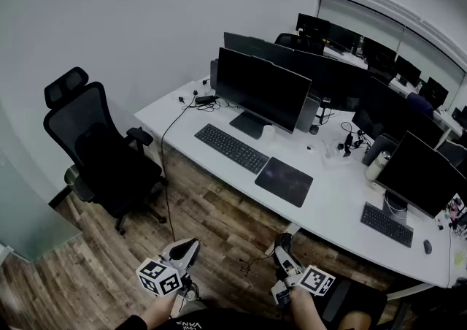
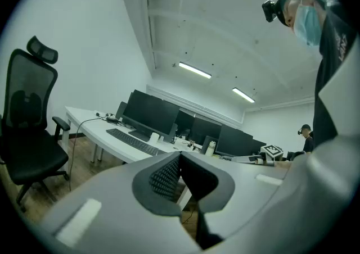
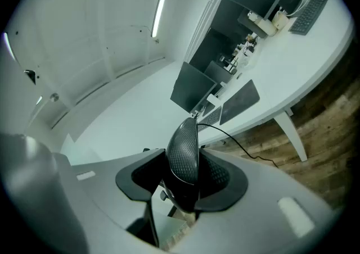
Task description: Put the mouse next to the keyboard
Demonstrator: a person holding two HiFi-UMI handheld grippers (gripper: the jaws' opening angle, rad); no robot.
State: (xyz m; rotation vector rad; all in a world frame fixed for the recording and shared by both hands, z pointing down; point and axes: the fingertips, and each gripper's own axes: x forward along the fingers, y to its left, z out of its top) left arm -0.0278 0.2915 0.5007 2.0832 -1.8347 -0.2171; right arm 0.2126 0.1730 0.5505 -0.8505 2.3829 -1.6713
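Observation:
A black mesh-textured mouse (image 3: pixel 184 157) stands on edge between the jaws of my right gripper (image 3: pixel 185 175), which is shut on it. In the head view that gripper (image 1: pixel 283 247) hangs low over the wooden floor, short of the white desk (image 1: pixel 332 201). The black keyboard (image 1: pixel 231 147) lies on the desk in front of a monitor (image 1: pixel 263 87), with a dark mouse pad (image 1: pixel 284 181) to its right. My left gripper (image 1: pixel 187 250) is also low over the floor; its jaws (image 2: pixel 180 158) meet with nothing between them. The keyboard (image 2: pixel 133 141) shows far off in the left gripper view.
A black office chair (image 1: pixel 102 150) stands left of the desk. A cable (image 1: pixel 166 175) hangs from the desk edge to the floor. A second keyboard (image 1: pixel 387 224), another mouse (image 1: pixel 427 246) and more monitors (image 1: pixel 422 171) sit farther right. A person (image 2: pixel 306 135) stands in the background.

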